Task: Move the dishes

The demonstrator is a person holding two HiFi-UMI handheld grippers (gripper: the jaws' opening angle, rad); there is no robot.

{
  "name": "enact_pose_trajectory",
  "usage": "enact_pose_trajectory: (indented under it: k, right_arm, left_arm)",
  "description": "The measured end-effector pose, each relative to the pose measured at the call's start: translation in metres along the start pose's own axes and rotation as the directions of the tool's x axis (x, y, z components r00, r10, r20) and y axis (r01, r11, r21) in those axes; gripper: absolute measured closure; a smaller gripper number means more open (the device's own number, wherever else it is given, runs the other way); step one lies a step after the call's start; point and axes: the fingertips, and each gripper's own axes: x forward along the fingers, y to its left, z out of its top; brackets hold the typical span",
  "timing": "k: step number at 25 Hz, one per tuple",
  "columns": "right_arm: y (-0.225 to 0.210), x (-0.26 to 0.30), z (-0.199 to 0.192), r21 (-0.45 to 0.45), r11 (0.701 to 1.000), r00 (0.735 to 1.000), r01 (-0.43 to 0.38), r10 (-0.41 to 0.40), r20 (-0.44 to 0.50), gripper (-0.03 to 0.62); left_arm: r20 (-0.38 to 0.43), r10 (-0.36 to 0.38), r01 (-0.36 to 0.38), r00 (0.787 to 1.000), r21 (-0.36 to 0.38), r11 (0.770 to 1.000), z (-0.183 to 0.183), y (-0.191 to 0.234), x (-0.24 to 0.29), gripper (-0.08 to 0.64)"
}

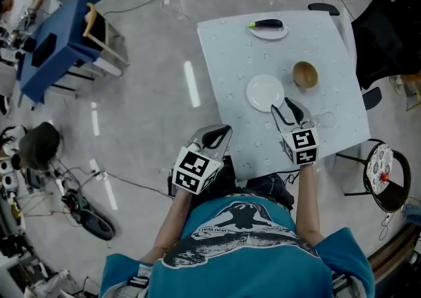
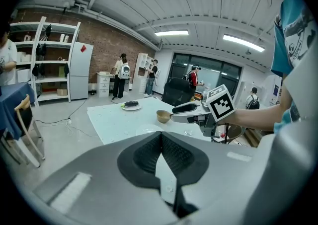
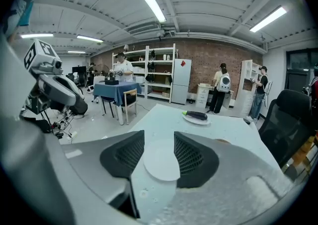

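Jaws: left gripper (image 1: 220,133) clenched, empty; right gripper (image 1: 283,106) apart, prob. just short of white plate (image 1: 263,91).

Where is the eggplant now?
In the head view, the eggplant lies on a plate at the table's far edge, beyond the bowl.

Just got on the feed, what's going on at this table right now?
A person stands at the near edge of the pale table with a tool in each hand. The right tool is over the table, jaws apart, aimed at the empty white plate but not gripping it. The left tool is shut and empty, near the table's left corner. A wooden bowl sits right of the plate; a far plate holds an eggplant.
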Motion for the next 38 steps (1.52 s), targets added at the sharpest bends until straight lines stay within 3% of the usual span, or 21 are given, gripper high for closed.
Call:
enact_pose_trajectory:
  k: [11,19,27,38]
  right_arm:
    - [0.063,-0.051,-0.014,0.036,0.999,1.000,-0.003,0.003,0.007,0.403]
    - [0.081,-0.081,-0.014,0.079,0.997,0.999,-0.026,0.023,0.045,0.410]
    - [0.078,-0.112,-0.023,0.095,0.995,0.997,-0.023,0.016,0.072,0.425]
    - [0.080,-0.178,-0.033,0.172,0.982,0.981,-0.074,0.040,0.192,0.459]
  left_arm:
    - [-0.038,-0.127,0.129,0.991,0.052,0.990,-0.028,-0.032,-0.004,0.545]
    - [-0.078,-0.160,0.167,0.984,0.091,0.982,-0.044,-0.043,0.004,0.545]
    - [-0.071,-0.110,0.117,0.991,0.116,0.986,-0.043,-0.048,0.006,0.545]
    - [-0.020,-0.054,0.056,0.998,0.102,0.993,-0.046,-0.110,-0.005,0.545]
